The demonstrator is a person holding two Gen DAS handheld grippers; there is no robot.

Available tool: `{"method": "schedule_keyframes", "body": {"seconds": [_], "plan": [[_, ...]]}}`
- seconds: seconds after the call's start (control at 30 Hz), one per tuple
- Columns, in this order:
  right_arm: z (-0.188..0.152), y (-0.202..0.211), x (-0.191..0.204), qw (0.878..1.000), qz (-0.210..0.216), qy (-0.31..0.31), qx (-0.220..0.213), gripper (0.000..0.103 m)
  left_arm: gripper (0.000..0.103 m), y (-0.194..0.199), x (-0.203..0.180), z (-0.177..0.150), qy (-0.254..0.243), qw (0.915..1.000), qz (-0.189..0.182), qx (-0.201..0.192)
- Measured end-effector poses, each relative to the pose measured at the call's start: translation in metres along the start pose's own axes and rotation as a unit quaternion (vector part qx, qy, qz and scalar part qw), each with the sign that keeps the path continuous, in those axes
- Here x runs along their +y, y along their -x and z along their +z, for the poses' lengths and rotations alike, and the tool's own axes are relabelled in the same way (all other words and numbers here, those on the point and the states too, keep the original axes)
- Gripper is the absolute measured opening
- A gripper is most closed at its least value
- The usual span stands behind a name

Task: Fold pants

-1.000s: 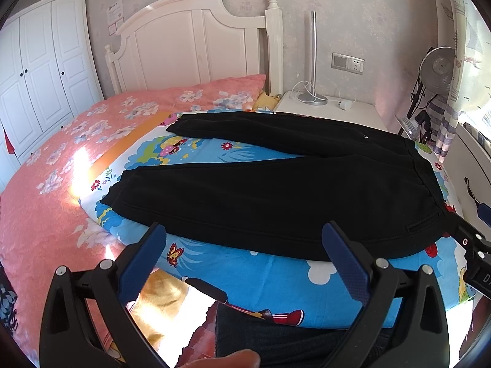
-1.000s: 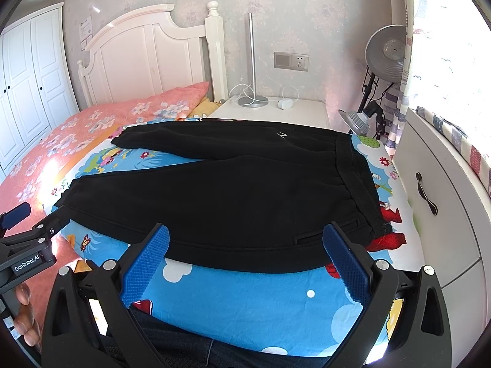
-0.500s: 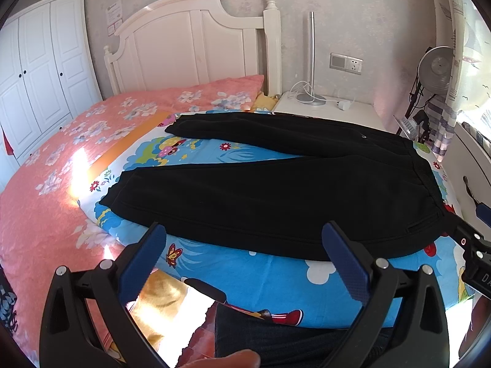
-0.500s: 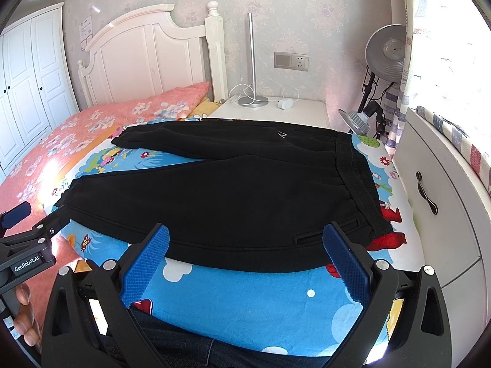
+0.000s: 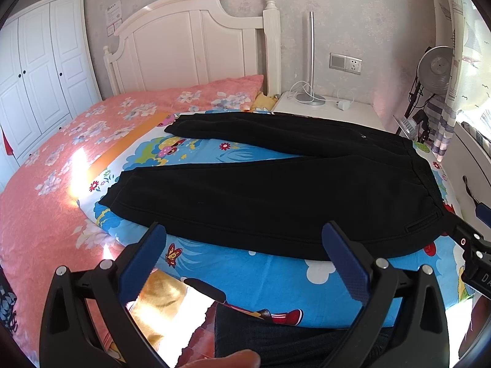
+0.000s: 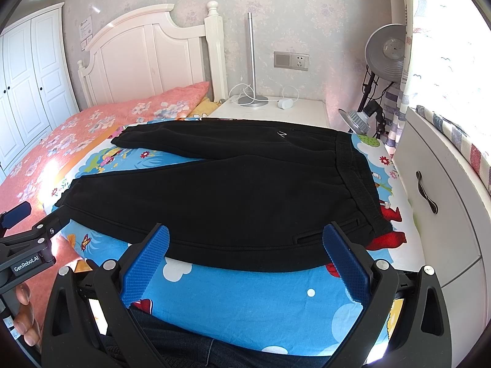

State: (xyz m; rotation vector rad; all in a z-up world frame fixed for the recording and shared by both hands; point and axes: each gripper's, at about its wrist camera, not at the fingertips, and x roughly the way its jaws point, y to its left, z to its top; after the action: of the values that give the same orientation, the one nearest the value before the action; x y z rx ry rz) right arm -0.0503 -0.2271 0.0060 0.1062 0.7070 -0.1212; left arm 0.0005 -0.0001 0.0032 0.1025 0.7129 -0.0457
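Black pants (image 5: 276,190) (image 6: 239,190) lie flat on a blue cartoon-print blanket (image 5: 270,276) (image 6: 245,294) on the bed, waistband to the right, both legs spread apart toward the left. My left gripper (image 5: 245,245) hovers open above the near edge of the lower leg, nothing between its blue pads. My right gripper (image 6: 245,245) also stands open, just short of the pants' near hem by the hip pocket. Each gripper shows at the edge of the other's view.
A pink floral duvet (image 5: 55,184) covers the bed's left part, with a white headboard (image 5: 190,52) behind. A white nightstand (image 6: 276,110) with a lamp stands at the back. A white cabinet (image 6: 445,208) borders the bed on the right. A person's dark trousers (image 5: 291,337) show below.
Almost nothing has moved; the left view has shifted very slightly. Both grippers stay open above the near edge of the pants.
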Motion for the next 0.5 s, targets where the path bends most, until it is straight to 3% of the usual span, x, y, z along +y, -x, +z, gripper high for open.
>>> {"method": "schedule_keyframes", "body": {"seconds": [0.5], "plan": [[0.0004, -0.0005, -0.0021, 1.0, 0.0, 0.0, 0.0, 0.097, 0.101, -0.0004, -0.0002, -0.0003, 0.0, 1.0, 0.0, 0.001]]}}
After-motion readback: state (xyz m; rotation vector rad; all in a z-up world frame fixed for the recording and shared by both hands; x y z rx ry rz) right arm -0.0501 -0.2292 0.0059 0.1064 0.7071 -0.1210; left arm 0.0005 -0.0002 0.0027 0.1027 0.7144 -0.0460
